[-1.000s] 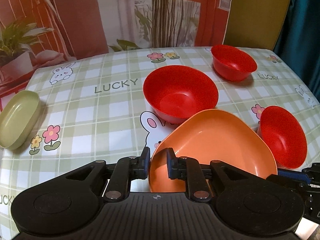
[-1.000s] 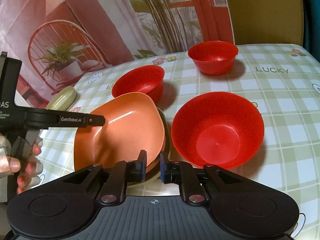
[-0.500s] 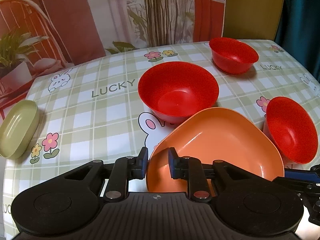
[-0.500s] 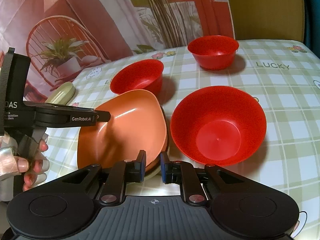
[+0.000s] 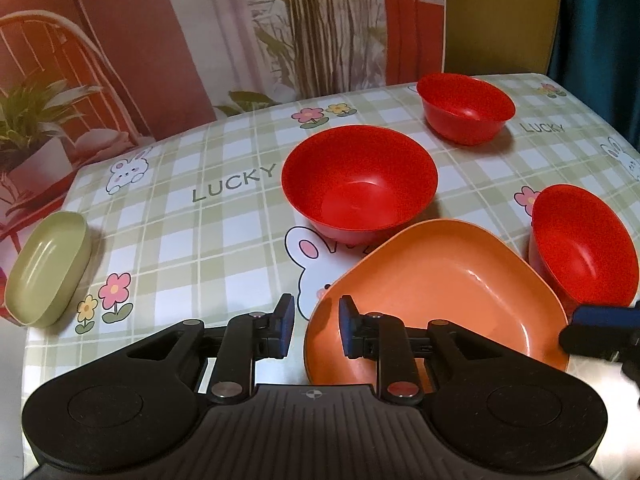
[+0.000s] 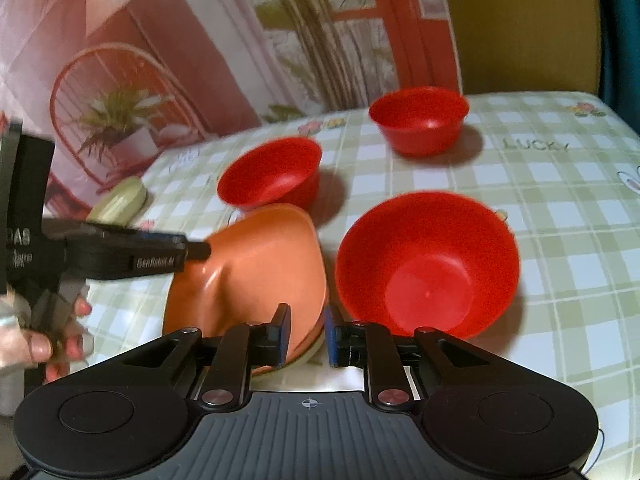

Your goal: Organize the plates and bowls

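Orange plate (image 5: 440,288) sits low at the near edge of the table (image 5: 180,240), just ahead of both cameras and roughly level in the left view. It seems to rest on a second dish, since a pale rim (image 6: 310,354) peeks out under it in the right view. I can't tell what that dish is.

Left gripper (image 5: 316,320) straddles the plate's near-left rim, with one finger outside over the cloth and the other inside the well. Its jaws are only narrowly apart and loosening. There is a sliver of cloth between the outer pad and the rim, so I judge it is no longer pinching.

Right gripper (image 6: 307,332) straddles the opposite edge the same way. Its jaws are opening with the rim between them, and the pads look just off it. The frame is a bit blurred, so a light touch is possible.

A two-sided hold makes sense here: a wide, shallow plate stays level and drops squarely onto the one below. Both look like a let-go after stacking.

The person's hand (image 6: 36,340) grips the left tool's handle, at the left of the right view.

- **Near red bowl** (image 6: 428,264) is just beside the plate on its right, upright and close enough to bump on the way out.
- **Middle red bowl** (image 5: 360,184) is right behind the plate and upright.
- **Green oval dish** (image 5: 50,268) is well apart at the left table edge.
- **Far red bowl** (image 5: 466,108) is alone near the back edge.

All three bowls are loose and unnested, so the bowl part of the task looks undone. A printed backdrop (image 5: 140,40) hangs behind the table.
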### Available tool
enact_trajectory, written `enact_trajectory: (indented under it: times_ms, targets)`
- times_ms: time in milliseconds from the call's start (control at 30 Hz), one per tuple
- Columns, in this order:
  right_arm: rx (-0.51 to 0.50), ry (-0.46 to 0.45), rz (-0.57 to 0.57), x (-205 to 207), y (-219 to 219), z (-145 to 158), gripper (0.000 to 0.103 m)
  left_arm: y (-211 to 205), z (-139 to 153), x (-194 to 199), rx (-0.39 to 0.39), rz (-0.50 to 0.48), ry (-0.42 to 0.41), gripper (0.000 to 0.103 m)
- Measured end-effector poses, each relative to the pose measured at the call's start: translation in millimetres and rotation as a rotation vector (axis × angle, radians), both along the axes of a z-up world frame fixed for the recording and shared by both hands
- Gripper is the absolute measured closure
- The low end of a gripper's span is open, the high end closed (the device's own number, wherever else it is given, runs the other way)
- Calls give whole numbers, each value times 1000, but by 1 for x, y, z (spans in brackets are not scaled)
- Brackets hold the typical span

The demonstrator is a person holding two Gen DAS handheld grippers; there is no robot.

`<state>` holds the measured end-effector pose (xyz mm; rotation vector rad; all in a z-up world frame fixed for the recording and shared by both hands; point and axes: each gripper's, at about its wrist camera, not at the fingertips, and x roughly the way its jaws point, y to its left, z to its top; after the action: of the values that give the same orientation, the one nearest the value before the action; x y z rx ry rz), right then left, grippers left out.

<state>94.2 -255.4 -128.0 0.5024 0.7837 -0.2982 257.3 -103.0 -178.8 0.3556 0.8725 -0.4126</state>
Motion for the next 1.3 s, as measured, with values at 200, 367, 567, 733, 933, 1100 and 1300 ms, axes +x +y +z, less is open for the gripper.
enact_trajectory:
  times_ms: [200, 367, 567, 733, 933, 1100, 1300]
  targets:
    - [4, 7, -19, 0, -6, -6, 95, 4, 1, -2, -8, 15, -5, 78]
    - [-4, 14, -7, 2, -3, -9, 99, 9, 0, 0, -22, 33, -2, 78]
    - [-7, -2, -11, 1, -2, -6, 99, 17, 5, -2, -61, 51, -20, 78]
    - [-21, -45, 2, 3, 0, 2, 98, 42, 21, 0, -133, 93, -71, 78]
    - [-44, -87, 50, 18, 11, 19, 98, 96, 62, 16, -182, 185, -160, 78]
    - [-2, -162, 75, 43, 22, 41, 96, 142, 103, 28, -131, 247, -272, 74]
    - [-32, -237, 163, 96, 56, 64, 93, 201, 136, 47, -46, 323, -370, 60]
